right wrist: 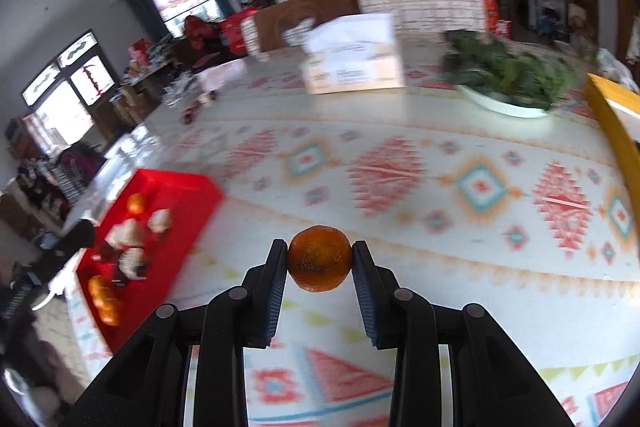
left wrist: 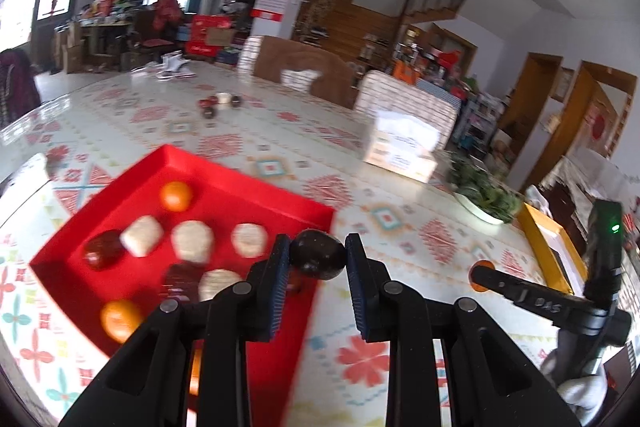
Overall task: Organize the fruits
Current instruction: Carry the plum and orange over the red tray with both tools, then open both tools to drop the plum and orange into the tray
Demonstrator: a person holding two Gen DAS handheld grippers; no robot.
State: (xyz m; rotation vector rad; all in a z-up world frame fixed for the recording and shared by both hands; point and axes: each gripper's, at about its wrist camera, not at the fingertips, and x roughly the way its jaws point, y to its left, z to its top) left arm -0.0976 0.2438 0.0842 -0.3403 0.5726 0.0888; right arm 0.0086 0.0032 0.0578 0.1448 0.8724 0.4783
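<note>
left gripper (left wrist: 317, 255): clamped on dark fruit (left wrist: 318, 254) | right gripper (right wrist: 319, 259): clamped on orange (right wrist: 319, 258) | red tray (left wrist: 256, 187): partly hidden by gripper, fruit blurred | desk (right wrist: 400, 131): blurred

Tray (left wrist: 248, 179) near table's (left wrist: 400, 227) left edge, several fruits (left wrist: 192, 241) in it. Small fruit cluster (left wrist: 218, 103) toward far edge. Carton (right wrist: 352, 67) at far edge; plate of greens (right wrist: 508, 83) right of it. Box (right wrist: 612, 107) at right edge.

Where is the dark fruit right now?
In the left wrist view, the dark fruit is pinched in the left claw, raised over the right edge of the red tray.
</note>
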